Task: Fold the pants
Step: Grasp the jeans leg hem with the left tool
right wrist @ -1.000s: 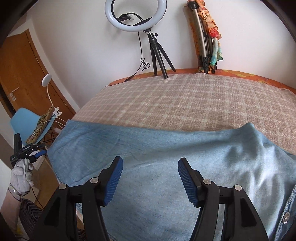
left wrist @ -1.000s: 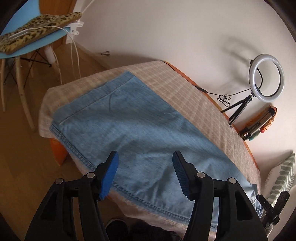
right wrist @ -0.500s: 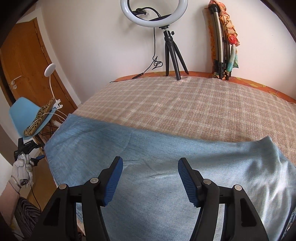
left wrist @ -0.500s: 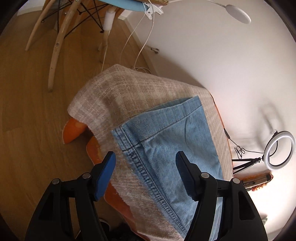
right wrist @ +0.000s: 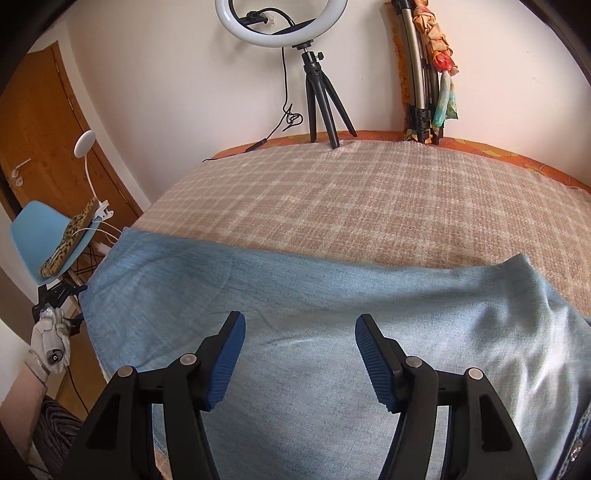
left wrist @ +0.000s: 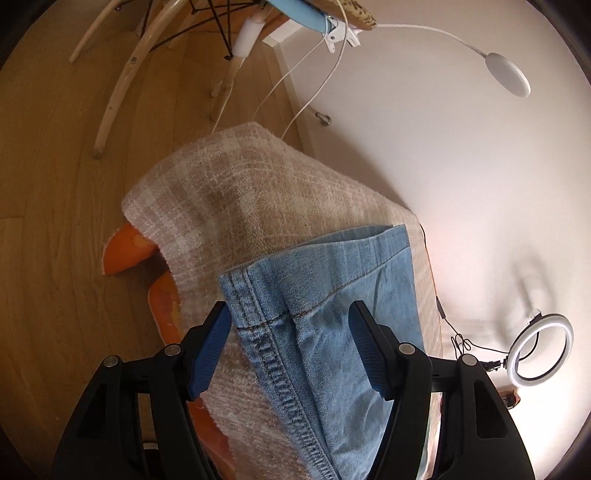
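Right wrist: pants (right wrist: 314, 295) on checked blanket (right wrist: 351, 195), ring light (right wrist: 284, 22) behind.

The left gripper (left wrist: 290, 343) tilts downward, its jaws closing but still apart. The right gripper (right wrist: 299, 354) also tilts downward, jaws parted, pressing on nothing. A gloved left hand (right wrist: 51, 341) shows, small and perhaps blurred.

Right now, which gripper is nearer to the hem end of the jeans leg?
Left. The left gripper hangs over the hem at the bed's corner, jaws closing but not gripping. The right gripper hovers open over the jeans mid-length, well away from it.
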Action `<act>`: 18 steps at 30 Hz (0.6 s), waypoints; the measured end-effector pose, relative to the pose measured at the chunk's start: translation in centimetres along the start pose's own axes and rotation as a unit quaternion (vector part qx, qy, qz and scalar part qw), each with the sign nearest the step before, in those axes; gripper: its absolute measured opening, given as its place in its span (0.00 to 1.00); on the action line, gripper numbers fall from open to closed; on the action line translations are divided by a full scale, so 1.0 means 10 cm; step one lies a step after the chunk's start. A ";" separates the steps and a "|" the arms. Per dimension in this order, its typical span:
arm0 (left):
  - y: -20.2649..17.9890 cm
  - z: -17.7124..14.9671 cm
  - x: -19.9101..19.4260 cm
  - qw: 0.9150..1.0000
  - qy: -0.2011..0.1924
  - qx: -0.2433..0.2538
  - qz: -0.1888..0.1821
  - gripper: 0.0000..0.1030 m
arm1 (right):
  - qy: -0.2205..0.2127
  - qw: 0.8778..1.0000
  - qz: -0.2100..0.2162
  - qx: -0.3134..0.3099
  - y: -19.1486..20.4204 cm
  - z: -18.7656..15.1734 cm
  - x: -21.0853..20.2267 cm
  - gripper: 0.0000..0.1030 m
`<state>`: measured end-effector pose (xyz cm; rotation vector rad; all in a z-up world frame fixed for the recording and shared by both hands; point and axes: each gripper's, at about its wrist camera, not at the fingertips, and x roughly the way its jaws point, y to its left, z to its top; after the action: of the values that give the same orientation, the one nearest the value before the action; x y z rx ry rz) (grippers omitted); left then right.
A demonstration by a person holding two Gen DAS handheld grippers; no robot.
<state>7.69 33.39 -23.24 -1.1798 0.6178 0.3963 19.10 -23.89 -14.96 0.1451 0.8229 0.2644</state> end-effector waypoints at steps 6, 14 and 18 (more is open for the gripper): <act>-0.39 -0.02 -0.17 0.996 -0.012 0.081 -0.019 0.36 | -0.006 1.000 -0.008 0.009 -0.05 0.03 -0.03 0.63; -0.59 -0.06 -0.02 0.990 -0.002 0.134 0.047 0.36 | -0.009 1.000 0.000 0.000 0.04 0.04 -0.06 0.63; -0.62 -0.11 0.07 0.984 -0.009 0.162 0.076 0.26 | -0.008 1.000 -0.001 -0.002 0.04 0.02 -0.06 0.63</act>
<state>11.62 30.18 -19.46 -0.8195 0.7296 0.4178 18.75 -23.69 -14.29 0.1415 0.8063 0.2627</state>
